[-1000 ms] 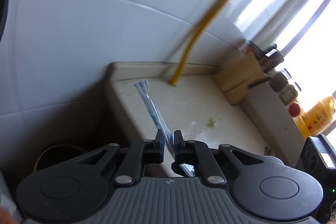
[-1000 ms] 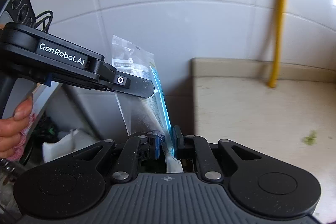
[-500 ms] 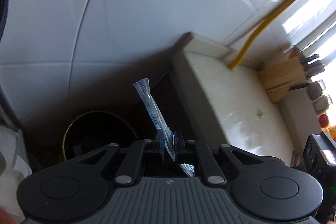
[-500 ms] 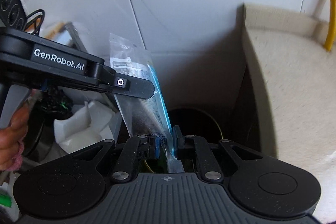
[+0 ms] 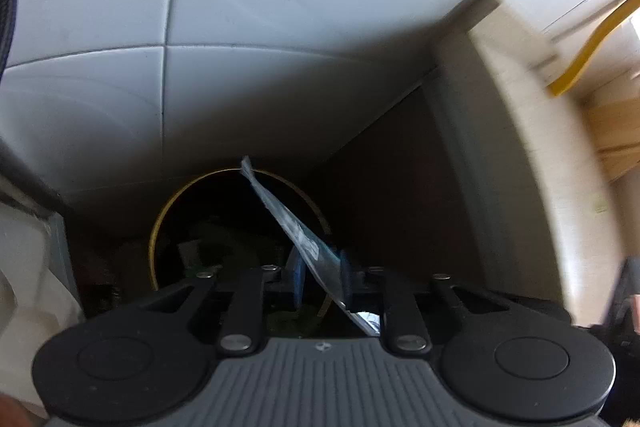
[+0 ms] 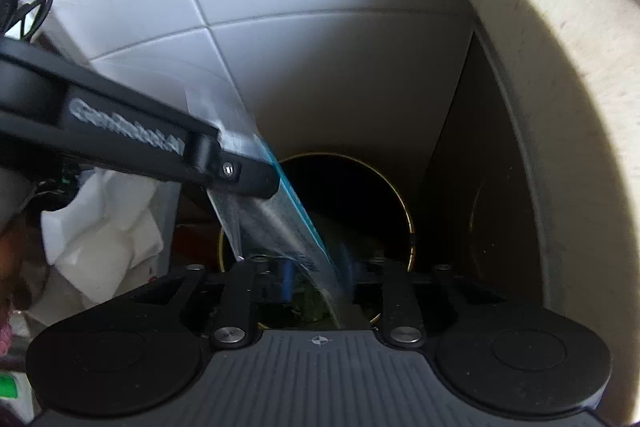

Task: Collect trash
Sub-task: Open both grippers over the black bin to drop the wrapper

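Left wrist view: a clear plastic wrapper (image 5: 298, 231) with a blue edge stands between the parted fingers of the left gripper (image 5: 320, 279), leaning against the right-hand pad, its long axis slanting up and away to the left, its tip over the mouth of a round dark bin (image 5: 236, 227) with a yellow rim. The left jaws are partly open; whether they grip the wrapper cannot be told. In the right wrist view the same wrapper (image 6: 276, 223) runs from the right gripper (image 6: 316, 279), whose fingers are also parted, up to the left, where the left gripper's finger (image 6: 240, 175) lies across it. Motion blur leaves contact at the right pads uncertain. The bin (image 6: 400, 203) sits on the floor below, in a shadowed corner between a white tiled wall (image 5: 280, 47) and the end of a beige countertop (image 6: 560, 107). A yellow pipe (image 5: 588, 51) meets the counter's far edge. White crumpled material (image 6: 100, 227) lies left of the bin.
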Demonstrator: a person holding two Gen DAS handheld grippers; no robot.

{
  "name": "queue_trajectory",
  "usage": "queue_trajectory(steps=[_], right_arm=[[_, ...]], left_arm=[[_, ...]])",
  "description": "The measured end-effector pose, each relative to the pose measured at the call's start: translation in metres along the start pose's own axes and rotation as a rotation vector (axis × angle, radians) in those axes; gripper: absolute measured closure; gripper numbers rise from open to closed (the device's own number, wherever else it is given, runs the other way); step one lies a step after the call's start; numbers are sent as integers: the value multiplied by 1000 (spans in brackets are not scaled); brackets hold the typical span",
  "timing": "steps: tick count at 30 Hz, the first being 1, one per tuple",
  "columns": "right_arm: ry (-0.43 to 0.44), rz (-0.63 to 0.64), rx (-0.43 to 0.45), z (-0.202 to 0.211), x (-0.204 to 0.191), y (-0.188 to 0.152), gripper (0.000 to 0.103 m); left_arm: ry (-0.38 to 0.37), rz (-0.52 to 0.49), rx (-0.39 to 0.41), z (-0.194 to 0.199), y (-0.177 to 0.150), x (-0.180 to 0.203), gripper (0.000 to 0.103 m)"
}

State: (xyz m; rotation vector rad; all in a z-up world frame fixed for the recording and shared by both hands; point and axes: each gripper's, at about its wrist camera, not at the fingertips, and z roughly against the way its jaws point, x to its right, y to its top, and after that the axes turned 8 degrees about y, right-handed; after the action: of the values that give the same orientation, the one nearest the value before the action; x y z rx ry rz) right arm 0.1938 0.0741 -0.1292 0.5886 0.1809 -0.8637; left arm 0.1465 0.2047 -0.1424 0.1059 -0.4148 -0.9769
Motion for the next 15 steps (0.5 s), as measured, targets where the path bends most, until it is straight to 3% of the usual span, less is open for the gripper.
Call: queue_trajectory(steps=[5,15], right_arm=[[-9,-29,-26,-24,5,2,56],[-27,-58,-60,-34,13,4,41]], left_arm=[[54,31,-53,-21,3,-6,79],[75,54,-75,-35,13,-12,71]])
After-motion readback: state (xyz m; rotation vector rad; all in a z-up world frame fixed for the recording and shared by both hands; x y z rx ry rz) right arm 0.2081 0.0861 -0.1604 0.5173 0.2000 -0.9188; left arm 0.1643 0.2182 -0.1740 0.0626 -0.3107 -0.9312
